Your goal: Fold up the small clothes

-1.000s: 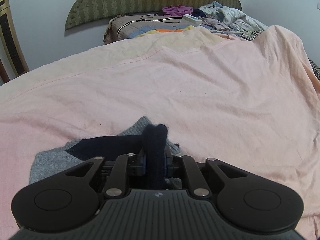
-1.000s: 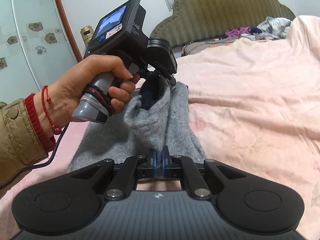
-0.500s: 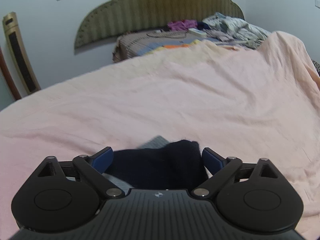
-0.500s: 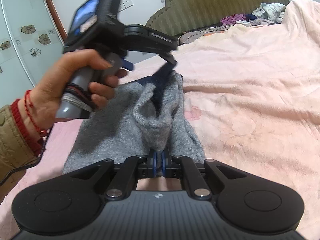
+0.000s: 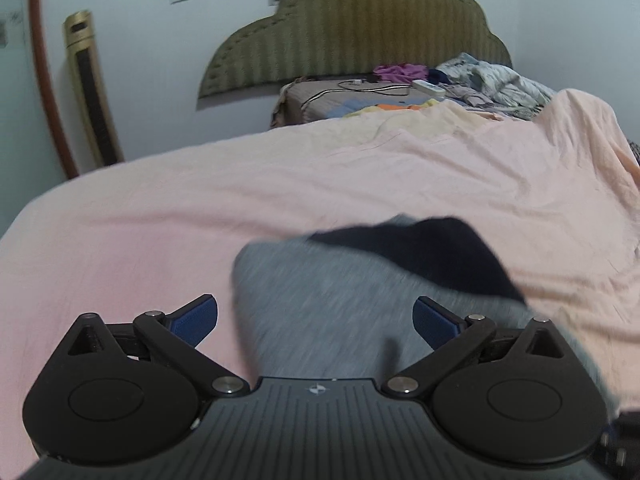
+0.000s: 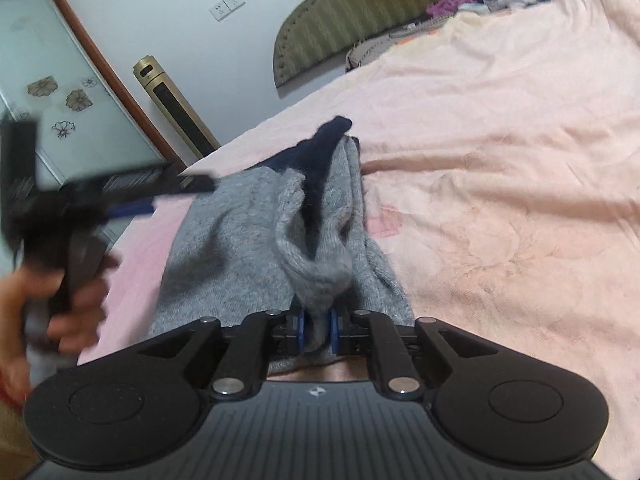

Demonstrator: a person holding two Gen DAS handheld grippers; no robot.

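A small grey knit garment with a dark navy end lies folded on the pink bedsheet. My right gripper pinches a raised fold of its near edge; its jaws are opening with the grey cloth still between the pads. In the left wrist view the garment and its navy end lie just ahead of my left gripper, whose jaws are opening wide with nothing gripped. In the right wrist view the left gripper shows blurred to the garment's left, held by a hand.
A green padded headboard stands at the far end of the bed. A pile of loose clothes and a striped blanket lie near it. A gold tower unit stands by the wall at left. Wide pink sheet stretches ahead and right.
My left gripper let go of the navy end, opened wide and drew back to the left. The navy end now lies on the grey garment. The right gripper's pads parted slightly around the fold.
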